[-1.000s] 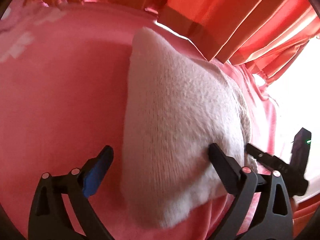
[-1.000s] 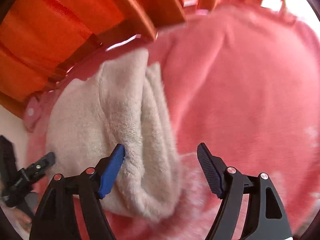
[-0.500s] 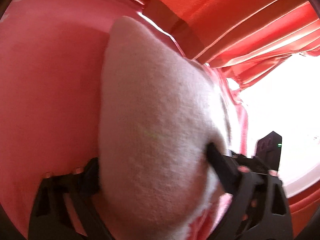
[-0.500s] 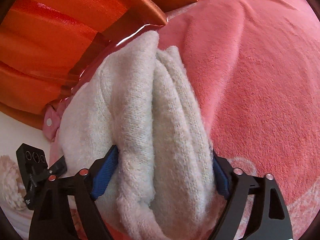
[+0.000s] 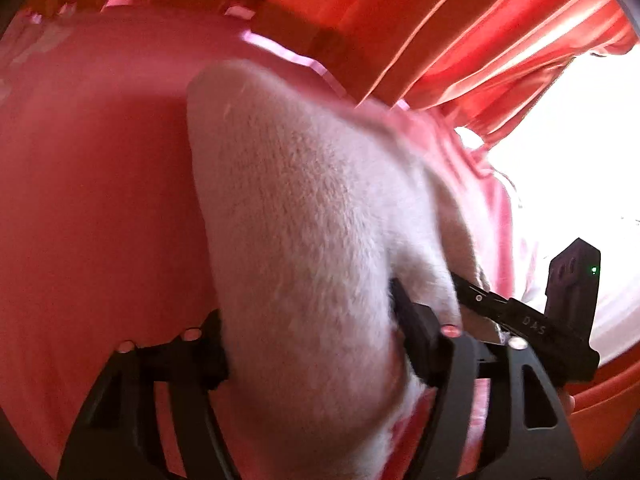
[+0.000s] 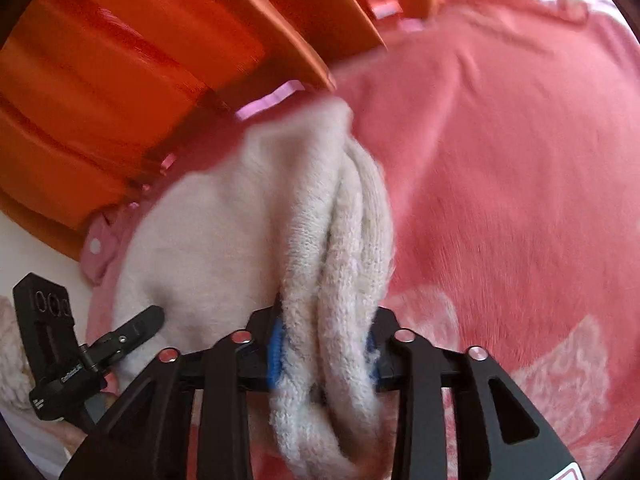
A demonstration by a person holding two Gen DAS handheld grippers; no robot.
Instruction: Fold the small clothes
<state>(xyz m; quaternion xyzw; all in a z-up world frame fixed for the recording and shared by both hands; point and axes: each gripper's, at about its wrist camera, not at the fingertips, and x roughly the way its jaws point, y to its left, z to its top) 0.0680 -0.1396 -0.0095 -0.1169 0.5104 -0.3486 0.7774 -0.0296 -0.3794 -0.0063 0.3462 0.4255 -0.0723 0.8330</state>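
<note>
My right tool (image 6: 324, 354) was clamped tight on the folded edge of the cream knit garment (image 6: 224, 248); several stacked layers bunched betw the blue pads (image 6: 275, 354), fabric bulging out above & below the pinch. My left tool (image 5: 310, 344) was squeezed on the same garment (image 5: 304, 240) from the other side, a thick wad of knit filling the whole gap; left finger mostly hidden behind fabric, right finger (image 5: 420, 340) pressed into it. Left view blurred, so edge detail unclear.

Garment sat over the pink blanket (image 6: 500, 160), held at its near end by both tools, far corner pointing toward the curtain. Can't tell if far end was touching the blanket or lifted.

In right view, left tool's tip (image 6: 136, 326) showed at lower left, touching the garment's left side. In left view, right tool (image 5: 520, 320) showed at lower right, just beside the cloth.

Blanket (image 5: 92, 208) had pale white pattern patches near the right tool. Orange-red curtain (image 5: 440, 28) hung behind, w/ pleats; same curtain (image 6: 120, 80) at upper left in right view. Bright overexposed area at far right of left view, no detail. A cream fuzzy item (image 6: 12, 364) sat at far left edge in right view, unclear what.
</note>
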